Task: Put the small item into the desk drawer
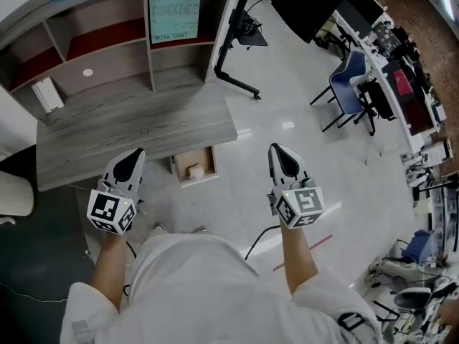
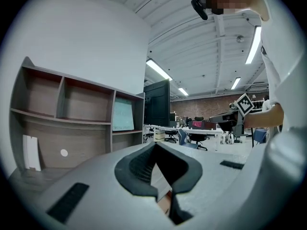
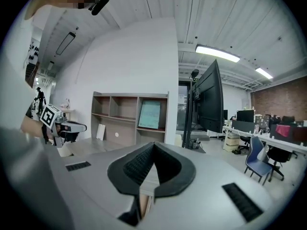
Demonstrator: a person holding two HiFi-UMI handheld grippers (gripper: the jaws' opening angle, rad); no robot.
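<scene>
Head view: left gripper (image 1: pixel 136 153) and right gripper (image 1: pixel 277 150) hover level, both jaws clenched on nothing. Just beyond and between them, the small white item (image 1: pixel 194 170) lies inside the open drawer (image 1: pixel 212 165) under the wooden desk (image 1: pixel 129 131).

Office shelf, seen from above: a pale green poster (image 1: pixel 174 13) standing in the right-hand compartment of the shelf unit (image 1: pixel 115 67) carries two lines of print. The lower line appears to end in "CHART"; the rest is too blurred to read. Black-and-white square code markers cover the cubes on the left gripper (image 1: pixel 131 162) and the right gripper (image 1: pixel 285 158).
</scene>
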